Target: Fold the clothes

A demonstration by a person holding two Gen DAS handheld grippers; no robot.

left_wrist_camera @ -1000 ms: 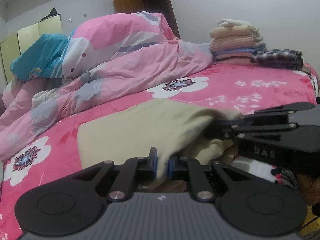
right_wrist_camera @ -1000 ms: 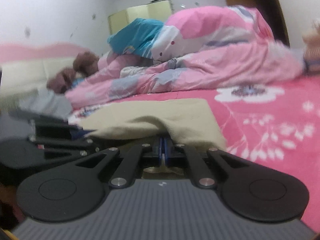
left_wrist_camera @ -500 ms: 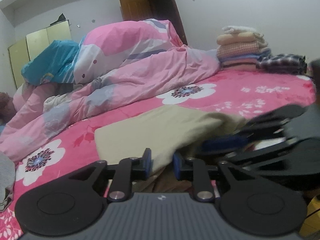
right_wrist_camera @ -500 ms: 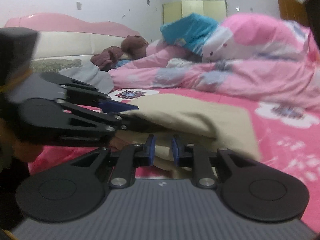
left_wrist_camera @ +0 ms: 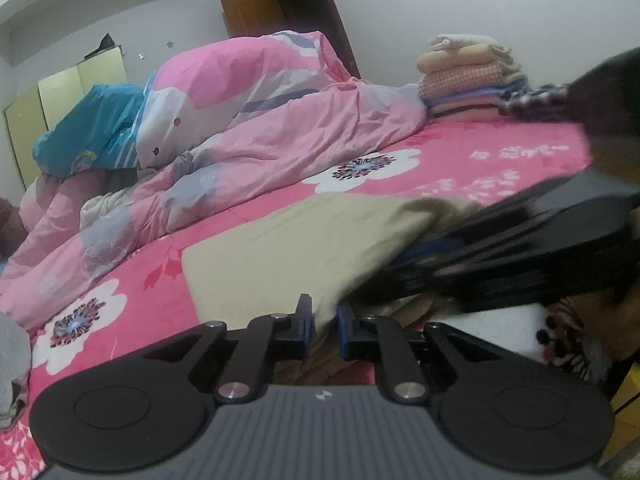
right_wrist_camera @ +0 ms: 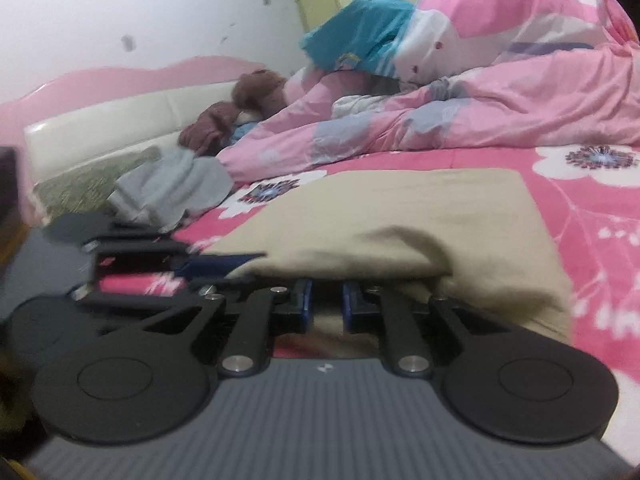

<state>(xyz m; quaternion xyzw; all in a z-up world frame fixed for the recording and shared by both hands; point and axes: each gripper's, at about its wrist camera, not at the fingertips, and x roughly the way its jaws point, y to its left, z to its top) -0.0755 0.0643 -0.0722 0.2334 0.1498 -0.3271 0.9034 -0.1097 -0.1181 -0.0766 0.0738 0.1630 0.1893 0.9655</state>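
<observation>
beige garment [left_wrist_camera: 304, 248]: flat on the bed [left_wrist_camera: 480, 152], near edge now doubled over
left tool [left_wrist_camera: 323, 322]: closing on the near hem
right tool [right_wrist_camera: 326, 305]: let go, jaws apart under the fold
meaning: fold probably landed

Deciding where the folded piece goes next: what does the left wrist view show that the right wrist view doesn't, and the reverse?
Only the left wrist view shows the stack of folded clothes at the far side of the bed, the plaid garment beside it, and the brown door.

Only the right wrist view shows the headboard, the brown plush toy and the crumpled grey garment.

Both show the beige garment on the pink floral sheet, the heaped pink duvet, and each other's gripper: left gripper, its jaws closing with beige cloth between them, and right gripper.
</observation>
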